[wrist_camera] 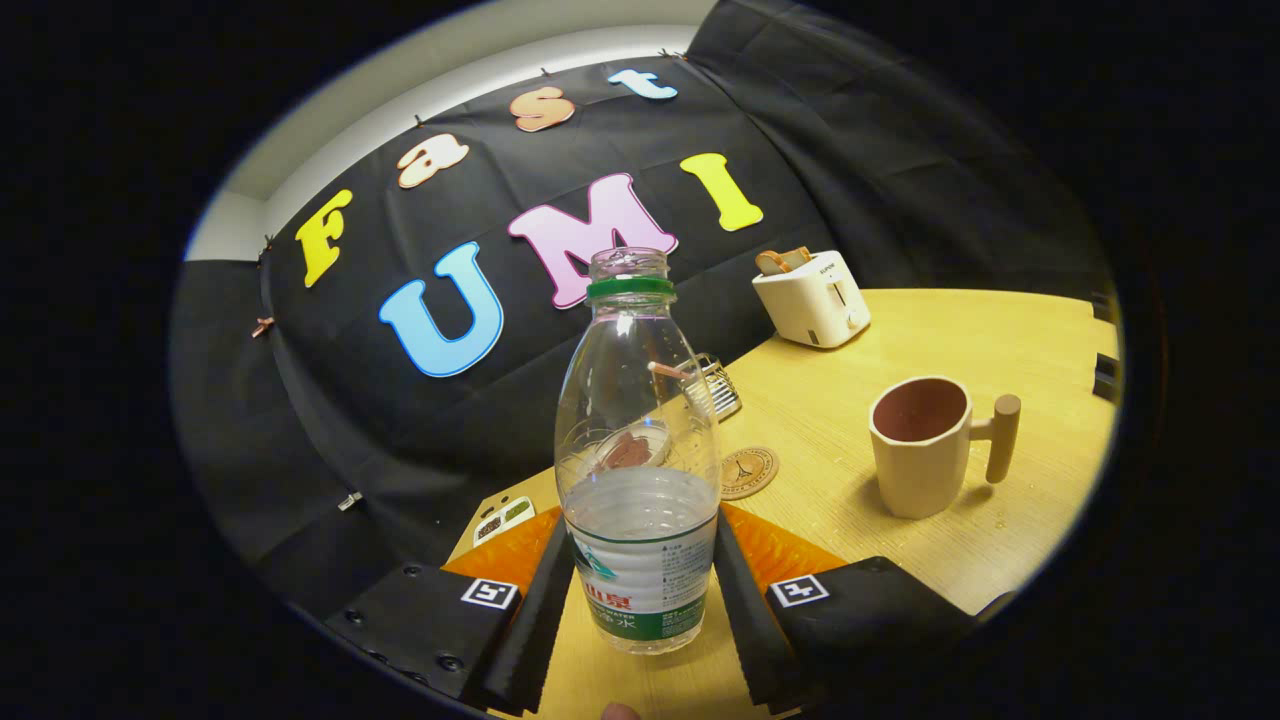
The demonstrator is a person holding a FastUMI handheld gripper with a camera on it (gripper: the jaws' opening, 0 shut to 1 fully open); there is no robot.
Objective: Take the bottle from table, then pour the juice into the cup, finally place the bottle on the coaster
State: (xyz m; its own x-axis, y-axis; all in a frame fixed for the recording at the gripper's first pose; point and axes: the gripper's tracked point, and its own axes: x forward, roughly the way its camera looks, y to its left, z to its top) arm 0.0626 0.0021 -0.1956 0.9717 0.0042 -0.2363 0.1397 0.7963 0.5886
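Note:
A clear plastic bottle [638,470] with a green neck ring and no cap stands upright between my fingers. Clear liquid fills roughly its lower third. My gripper [640,530] is shut on the bottle, one finger pressing each side at the label. Whether the bottle's base rests on the wooden table [900,330] or hangs just above it, I cannot tell. A round cork coaster [748,472] lies just beyond the right finger. The beige cup [920,445], with a brown inside and a wooden handle, stands further right of the coaster, and its inside looks dry.
A white toaster [812,298] holding bread stands at the table's far side near the black cloth wall. A small wire rack [722,385] sits behind the bottle. A small flat card [503,520] lies beyond the left finger.

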